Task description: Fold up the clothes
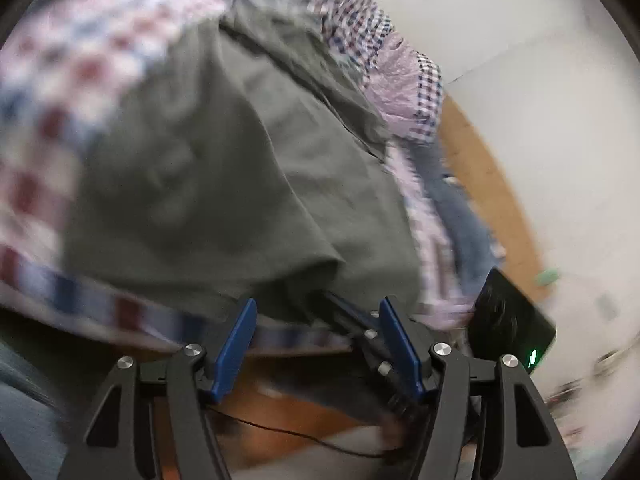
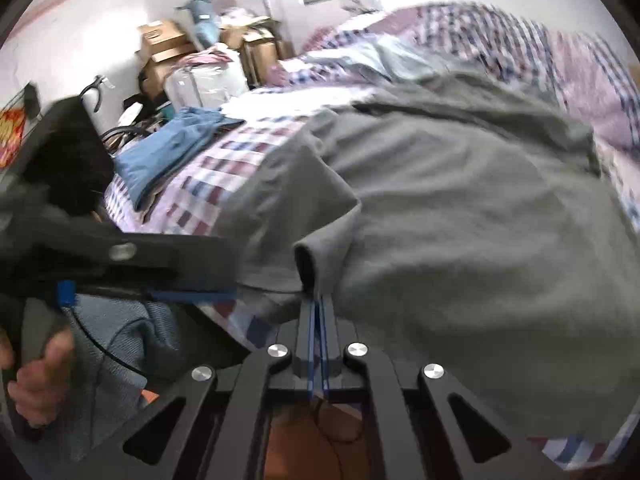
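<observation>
A grey garment (image 1: 224, 176) lies spread on a checked bed cover (image 1: 52, 92). In the left wrist view my left gripper (image 1: 318, 304) is open at the garment's near hem, its blue fingers (image 1: 240, 344) apart with nothing clamped between them. My right gripper (image 2: 318, 300) is shut on a folded edge of the grey garment (image 2: 460, 220), the cloth rising out of the closed jaws. The left gripper (image 2: 168, 276) also shows from the side in the right wrist view, held by a hand (image 2: 36, 384). The right gripper (image 1: 368, 336) appears just beyond my left fingers.
A blue denim piece (image 2: 168, 148) lies on the bed cover (image 2: 224, 168) near its far edge. Cardboard boxes (image 2: 164, 40) and bags are stacked against the wall behind. Brown wooden floor (image 1: 480, 184) shows beside the bed. A thin black cable (image 1: 288, 432) runs below my left gripper.
</observation>
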{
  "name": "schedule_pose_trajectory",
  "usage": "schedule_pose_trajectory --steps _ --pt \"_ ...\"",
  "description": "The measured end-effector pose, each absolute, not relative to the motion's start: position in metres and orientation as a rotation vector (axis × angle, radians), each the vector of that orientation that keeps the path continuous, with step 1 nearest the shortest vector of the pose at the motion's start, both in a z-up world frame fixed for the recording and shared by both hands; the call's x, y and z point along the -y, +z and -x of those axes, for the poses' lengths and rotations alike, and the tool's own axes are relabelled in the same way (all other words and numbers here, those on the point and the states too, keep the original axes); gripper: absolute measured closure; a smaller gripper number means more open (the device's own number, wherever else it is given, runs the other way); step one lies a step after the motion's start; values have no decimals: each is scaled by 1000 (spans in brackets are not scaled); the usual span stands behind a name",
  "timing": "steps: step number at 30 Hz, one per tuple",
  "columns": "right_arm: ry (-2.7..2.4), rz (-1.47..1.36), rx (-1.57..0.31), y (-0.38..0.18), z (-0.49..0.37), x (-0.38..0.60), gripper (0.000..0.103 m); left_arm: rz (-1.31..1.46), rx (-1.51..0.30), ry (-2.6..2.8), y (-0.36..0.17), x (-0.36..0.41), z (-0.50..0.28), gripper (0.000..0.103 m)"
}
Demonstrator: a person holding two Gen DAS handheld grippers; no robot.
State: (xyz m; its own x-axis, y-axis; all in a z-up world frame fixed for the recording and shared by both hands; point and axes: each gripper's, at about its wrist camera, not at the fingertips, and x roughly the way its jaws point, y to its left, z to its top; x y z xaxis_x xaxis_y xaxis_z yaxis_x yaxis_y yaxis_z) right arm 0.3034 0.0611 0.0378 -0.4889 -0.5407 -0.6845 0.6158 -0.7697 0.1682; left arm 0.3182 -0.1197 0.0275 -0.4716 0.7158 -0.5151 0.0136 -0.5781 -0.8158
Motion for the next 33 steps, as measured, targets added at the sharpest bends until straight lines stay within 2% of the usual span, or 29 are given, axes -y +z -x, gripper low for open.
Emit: schedule_pose_trajectory --steps 4,6,8,13,21,23,25,27,33 --pt "-2253 -927 -205 45 -318 -57 103 1192 1322 1933 17 128 -317 35" --pt "-2266 -909 -224 47 -321 -57 103 1167 1418 1862 11 131 -316 29" --pt "-2294 -888 -238 49 -323 -59 103 1169 1476 1796 6 129 -315 29" --pt "-2329 -824 -270 58 -331 -62 103 1194 1505 1749 2 116 -311 28" --pt "-2320 -809 -423 50 -343 -55 103 1222 1462 1893 8 112 -299 28" --pt "-2354 -874 -386 43 -334 -64 95 1248 1474 1892 6 113 -300 28" --pt "-2361 -969 -257 35 -317 -77 78 1230 1495 1890 7 118 -299 28" --pt "-2351 -1034 -123 29 -305 -89 74 1214 1515 1883 7 123 -300 28" --pt "-2209 -1196 263 6 -274 -117 72 1245 1496 1867 0 117 -299 28"
